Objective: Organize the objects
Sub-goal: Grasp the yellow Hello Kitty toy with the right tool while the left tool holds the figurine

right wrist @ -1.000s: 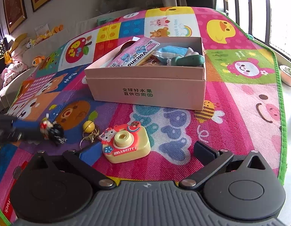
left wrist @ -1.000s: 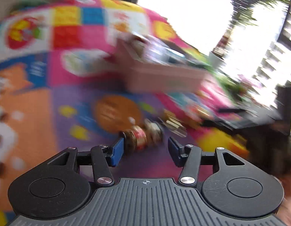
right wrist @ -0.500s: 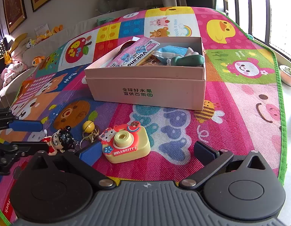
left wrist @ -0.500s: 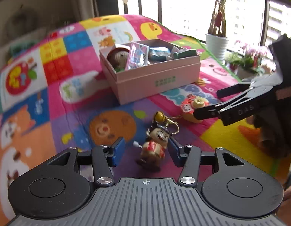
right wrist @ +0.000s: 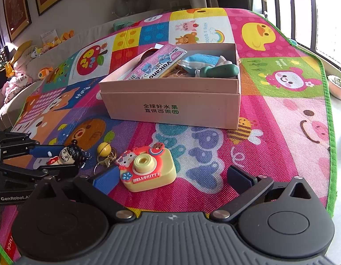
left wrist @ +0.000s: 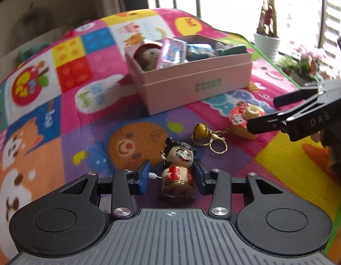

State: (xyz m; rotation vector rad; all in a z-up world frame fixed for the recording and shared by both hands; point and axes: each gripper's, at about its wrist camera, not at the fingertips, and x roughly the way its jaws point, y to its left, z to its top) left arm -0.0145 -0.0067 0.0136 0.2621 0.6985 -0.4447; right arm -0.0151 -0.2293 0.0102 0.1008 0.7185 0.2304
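Observation:
A wind-up figurine (left wrist: 178, 172) with black hair and a red top stands on the play mat between the blue pads of my left gripper (left wrist: 171, 178); the jaws are open around it, close to its sides. It also shows in the right wrist view (right wrist: 64, 156). A yellow Hello Kitty toy camera (right wrist: 147, 167) lies in front of my right gripper (right wrist: 172, 180), which is wide open and empty. A pink cardboard box (right wrist: 170, 103) with several items inside stands beyond; it also shows in the left wrist view (left wrist: 192, 86).
A yellow bell keychain (left wrist: 209, 135) lies between the figurine and the camera; it also shows in the right wrist view (right wrist: 104, 152). The colourful play mat (right wrist: 291, 121) has a green edge at the right. A potted plant (left wrist: 267, 42) stands by the window.
The left gripper swung and steadied, then moved forward so the figurine now stands upright between its pads. The right gripper has not moved.

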